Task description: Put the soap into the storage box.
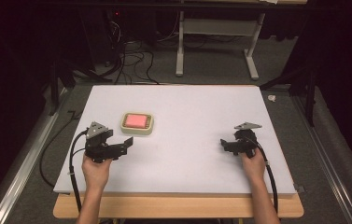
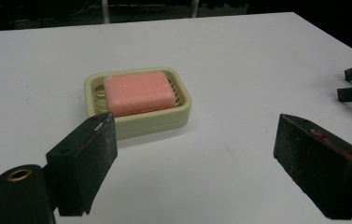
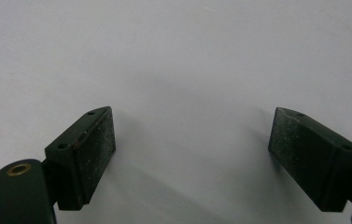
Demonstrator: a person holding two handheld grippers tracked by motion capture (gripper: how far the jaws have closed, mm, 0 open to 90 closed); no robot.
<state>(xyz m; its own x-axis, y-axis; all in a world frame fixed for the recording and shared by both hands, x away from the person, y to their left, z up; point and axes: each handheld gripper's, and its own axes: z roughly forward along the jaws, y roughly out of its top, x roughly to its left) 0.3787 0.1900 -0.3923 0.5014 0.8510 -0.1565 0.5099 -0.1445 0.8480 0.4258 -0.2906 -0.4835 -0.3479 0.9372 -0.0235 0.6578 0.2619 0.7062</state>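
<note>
Before left tongs (image 2: pixel 194 154): pink soap (image 2: pixel 138 92).

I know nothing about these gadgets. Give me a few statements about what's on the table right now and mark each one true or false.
1. A pink bar of soap lies in a cream soap dish. True.
2. The left tool is clamped shut on the soap. False: its jaws stand wide apart, short of the dish, holding nothing.
3. The dish sits nearer the left tool than the right tool. True.
4. The right tool grips a sponge. False: its jaws are open over the bare white table.
5. The soap dish is tipped upside down. False: it sits upright with the soap on top.
</note>
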